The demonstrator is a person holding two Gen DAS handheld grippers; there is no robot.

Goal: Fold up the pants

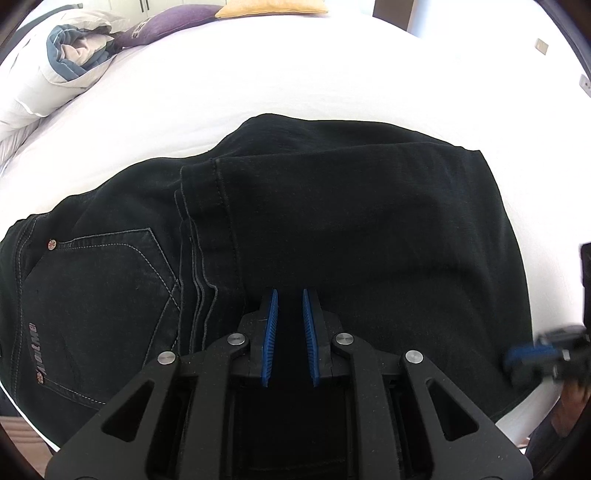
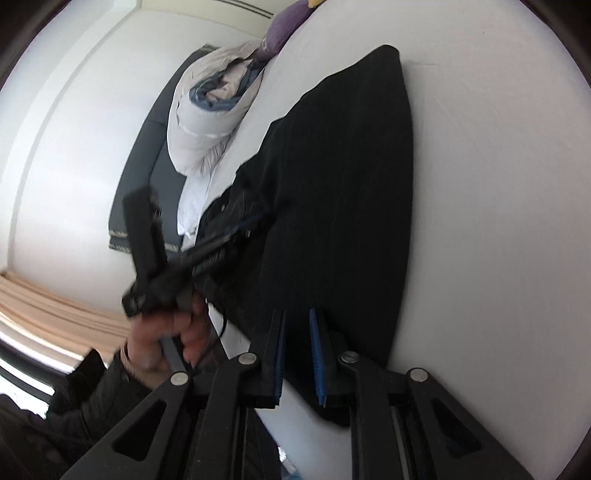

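Observation:
Black jeans (image 1: 351, 229) lie folded on a white bed (image 1: 295, 81), the leg part laid over the seat and back pocket (image 1: 110, 280). My left gripper (image 1: 290, 295) points down on the near edge of the jeans, its blue pads close together with dark denim between them. In the right wrist view the jeans (image 2: 343, 184) stretch away along the bed. My right gripper (image 2: 297, 321) has its jaws narrow, with the near end of the fabric between the pads. The left gripper (image 2: 242, 227) shows there too, blurred, held in a hand (image 2: 162, 343). The right gripper (image 1: 524, 360) appears blurred at the jeans' right edge.
A rolled grey and blue duvet (image 1: 70, 55) lies at the far left of the bed, with a purple pillow (image 1: 170, 22) and a yellow pillow (image 1: 273, 7) behind it. White sheet (image 1: 369, 66) stretches beyond the jeans. A dark headboard (image 2: 147, 147) and a white wall (image 2: 74, 129) flank the bed.

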